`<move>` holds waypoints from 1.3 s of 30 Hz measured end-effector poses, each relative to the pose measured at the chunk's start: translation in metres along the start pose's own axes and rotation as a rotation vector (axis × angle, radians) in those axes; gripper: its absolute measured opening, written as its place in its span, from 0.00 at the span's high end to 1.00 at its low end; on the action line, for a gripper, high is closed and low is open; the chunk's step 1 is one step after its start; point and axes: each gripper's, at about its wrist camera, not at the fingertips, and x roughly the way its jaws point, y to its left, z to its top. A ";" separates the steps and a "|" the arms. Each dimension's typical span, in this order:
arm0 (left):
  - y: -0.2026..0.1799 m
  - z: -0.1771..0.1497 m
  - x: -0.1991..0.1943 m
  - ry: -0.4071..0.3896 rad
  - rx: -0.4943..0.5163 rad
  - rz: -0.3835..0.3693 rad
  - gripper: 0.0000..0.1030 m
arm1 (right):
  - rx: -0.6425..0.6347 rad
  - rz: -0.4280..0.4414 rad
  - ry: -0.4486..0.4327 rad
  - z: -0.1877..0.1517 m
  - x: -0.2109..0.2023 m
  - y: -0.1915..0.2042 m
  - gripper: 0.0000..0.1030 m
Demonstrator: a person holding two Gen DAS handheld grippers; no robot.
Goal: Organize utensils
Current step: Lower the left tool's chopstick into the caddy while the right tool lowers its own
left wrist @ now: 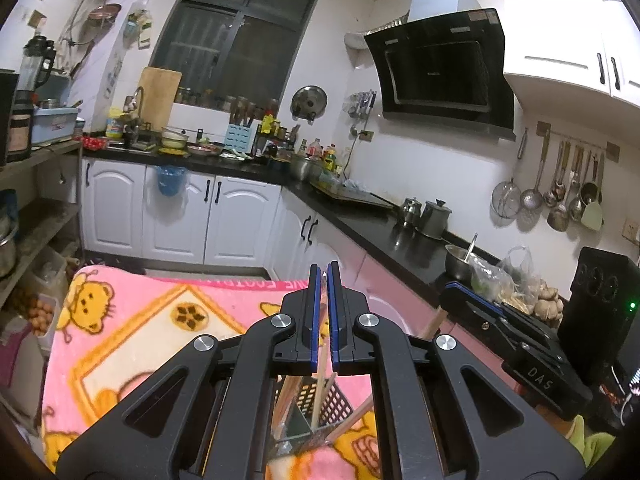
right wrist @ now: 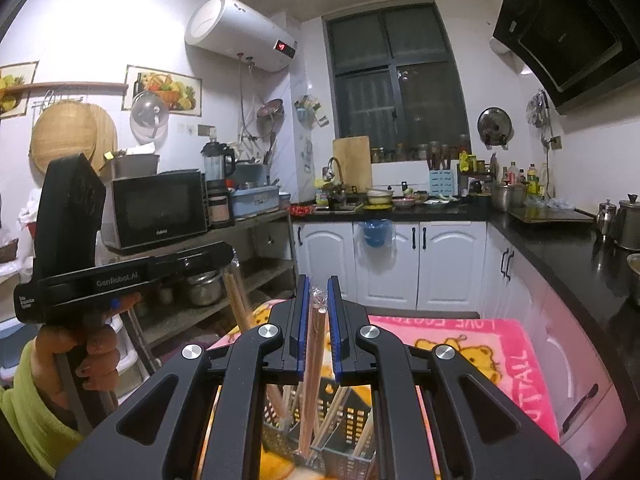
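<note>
Wrapped chopsticks (right wrist: 316, 344), light, stiff, slick, sit clamped between our right gripper (right wrist: 317, 322) fingers, grip near the top. Left gripper (left wrist: 323, 312) pinches one chopstick (left wrist: 322, 356). Black basket (right wrist: 344, 416) waits just below our fingers.

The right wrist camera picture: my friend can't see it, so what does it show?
The right gripper has its fingers shut on wooden chopsticks above a black utensil basket holding more chopsticks, on a pink cartoon blanket. At left, a hand holds the left gripper, also gripping chopsticks. Behind is a crowded kitchen.
</note>
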 end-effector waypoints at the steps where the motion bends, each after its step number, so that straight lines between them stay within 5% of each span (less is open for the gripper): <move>1: 0.000 0.001 0.001 0.000 0.001 0.003 0.98 | 0.003 -0.005 -0.007 0.002 0.000 -0.001 0.91; 16: 0.015 -0.004 0.020 0.020 -0.001 0.064 0.98 | -0.022 -0.098 -0.017 0.006 0.024 -0.016 0.91; 39: 0.041 -0.061 0.054 0.151 -0.046 0.091 0.98 | 0.049 -0.135 0.123 -0.058 0.069 -0.026 0.90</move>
